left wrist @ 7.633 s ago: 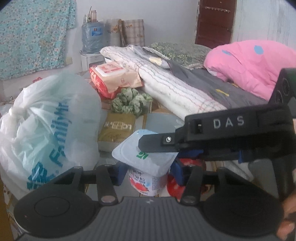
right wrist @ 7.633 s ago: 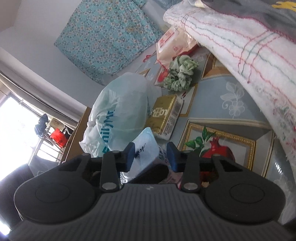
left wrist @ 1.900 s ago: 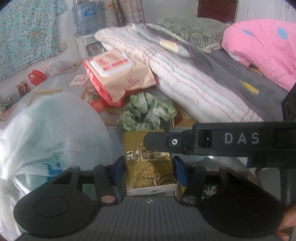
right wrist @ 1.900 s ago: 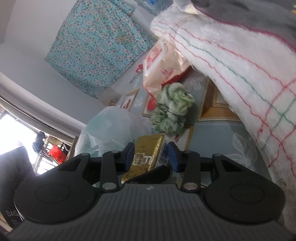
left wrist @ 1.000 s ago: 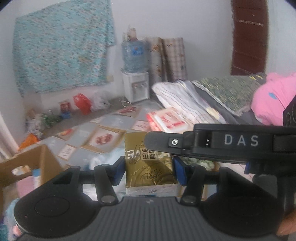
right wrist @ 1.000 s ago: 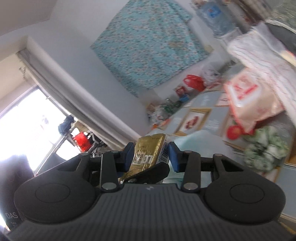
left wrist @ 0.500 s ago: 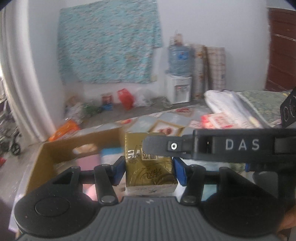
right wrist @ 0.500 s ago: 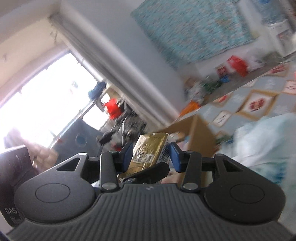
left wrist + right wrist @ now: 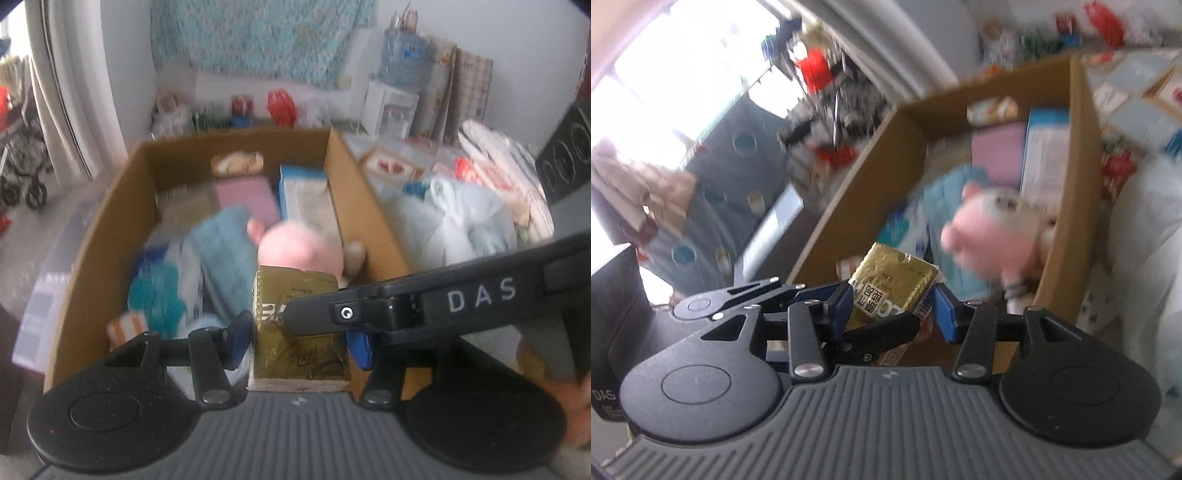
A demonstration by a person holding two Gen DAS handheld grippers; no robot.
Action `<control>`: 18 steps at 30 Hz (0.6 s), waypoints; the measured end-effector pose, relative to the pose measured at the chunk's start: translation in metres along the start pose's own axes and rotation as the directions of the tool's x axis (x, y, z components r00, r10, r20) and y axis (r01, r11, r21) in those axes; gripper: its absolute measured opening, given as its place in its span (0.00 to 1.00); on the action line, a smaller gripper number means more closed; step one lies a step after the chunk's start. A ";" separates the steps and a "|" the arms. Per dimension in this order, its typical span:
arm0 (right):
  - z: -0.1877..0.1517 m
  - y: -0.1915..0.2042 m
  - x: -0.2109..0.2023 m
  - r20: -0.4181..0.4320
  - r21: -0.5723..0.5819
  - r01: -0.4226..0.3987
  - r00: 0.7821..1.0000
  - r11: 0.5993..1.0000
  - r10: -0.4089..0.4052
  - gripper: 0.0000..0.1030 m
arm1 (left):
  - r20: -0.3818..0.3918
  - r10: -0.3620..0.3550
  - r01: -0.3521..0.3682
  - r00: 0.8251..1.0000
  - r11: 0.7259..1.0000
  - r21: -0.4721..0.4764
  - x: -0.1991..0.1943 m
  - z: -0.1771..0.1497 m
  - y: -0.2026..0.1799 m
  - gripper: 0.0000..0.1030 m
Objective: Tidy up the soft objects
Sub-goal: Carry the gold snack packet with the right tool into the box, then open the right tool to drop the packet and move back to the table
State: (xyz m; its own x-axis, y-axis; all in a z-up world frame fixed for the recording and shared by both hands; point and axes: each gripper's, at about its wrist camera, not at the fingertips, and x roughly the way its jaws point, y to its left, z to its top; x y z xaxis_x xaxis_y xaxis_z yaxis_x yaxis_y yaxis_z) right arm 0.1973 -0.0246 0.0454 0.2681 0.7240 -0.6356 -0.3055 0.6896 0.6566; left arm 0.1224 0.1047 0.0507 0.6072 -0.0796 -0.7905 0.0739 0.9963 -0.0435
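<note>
Over the cardboard box [image 9: 354,192], the left tool [image 9: 299,338] stayed clamped on the gold packet [image 9: 297,332] while the right tool [image 9: 892,304] was opening around it, apparently to drop it inside.

cardboard box [image 9: 369,206]: plush toy [image 9: 299,247] inside near its right wall; upright carton [image 9: 306,195] behind the toy, against that wall; folded towel [image 9: 225,240] left of the toy. plastic bag [image 9: 461,221] outside, right of the box. foil packet [image 9: 299,332] in front of the toy.
</note>
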 end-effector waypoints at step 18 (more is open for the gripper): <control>-0.004 0.036 0.006 -0.132 -0.171 0.127 0.980 0.977 -0.150 0.71 | -0.185 -0.117 0.110 0.976 0.993 -0.045 0.036 -0.022 0.022 0.53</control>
State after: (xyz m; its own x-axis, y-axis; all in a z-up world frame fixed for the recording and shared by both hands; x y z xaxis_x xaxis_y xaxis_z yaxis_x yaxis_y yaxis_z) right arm 0.1844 0.0047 0.0639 0.1877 0.6034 -0.7751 -0.4212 0.7623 0.4914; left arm 0.1283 0.1249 0.0080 0.4378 -0.1879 -0.8792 0.1051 0.9819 -0.1575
